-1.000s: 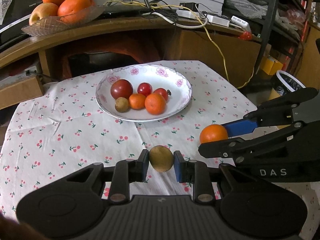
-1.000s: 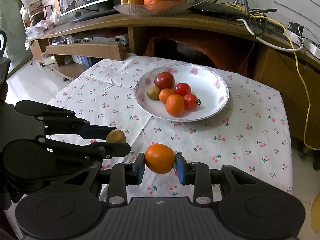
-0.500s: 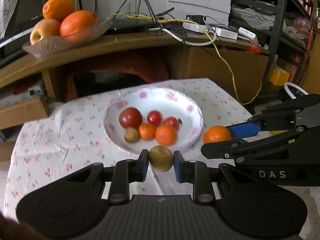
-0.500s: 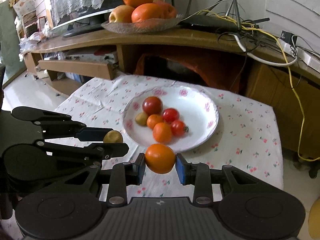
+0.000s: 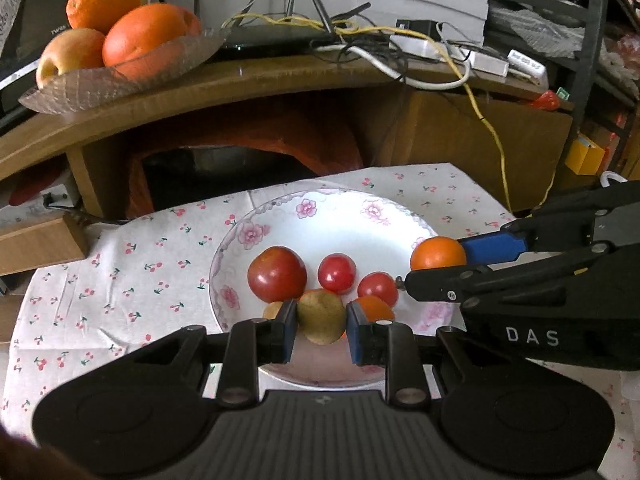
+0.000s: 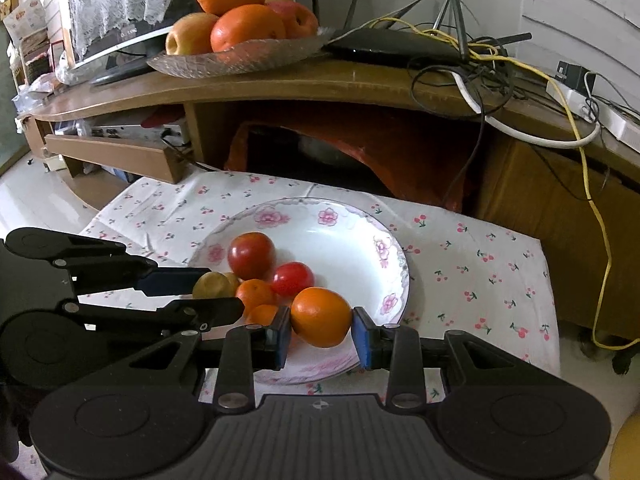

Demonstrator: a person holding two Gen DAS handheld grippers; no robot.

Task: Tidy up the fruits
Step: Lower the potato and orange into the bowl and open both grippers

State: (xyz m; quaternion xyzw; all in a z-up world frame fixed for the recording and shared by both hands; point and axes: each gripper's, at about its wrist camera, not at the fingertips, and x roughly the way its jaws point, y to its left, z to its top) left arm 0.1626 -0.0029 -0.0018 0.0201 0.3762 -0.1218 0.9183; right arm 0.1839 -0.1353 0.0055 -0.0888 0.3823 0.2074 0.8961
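My left gripper [image 5: 321,322] is shut on a brown-green round fruit [image 5: 320,316] and holds it over the near part of the white flowered plate [image 5: 340,216]. My right gripper [image 6: 321,334] is shut on an orange [image 6: 320,316] over the plate's [image 6: 360,228] near right rim. The orange also shows in the left wrist view [image 5: 438,253], and the brown fruit shows in the right wrist view [image 6: 211,285]. On the plate lie a large red tomato [image 5: 277,273], two small tomatoes [image 5: 337,273], small oranges [image 6: 254,294] and a small brown fruit [image 5: 273,309].
The plate sits on a cherry-print cloth [image 5: 120,264] over a low table. Behind is a wooden shelf [image 5: 240,84] with a glass dish of oranges and apples [image 5: 120,40], a router and tangled cables [image 5: 400,52]. A wooden box [image 5: 36,240] stands at the left.
Both grippers have moved forward from above the cloth to above the plate, each still holding its fruit. The plate and shelf now look closer.
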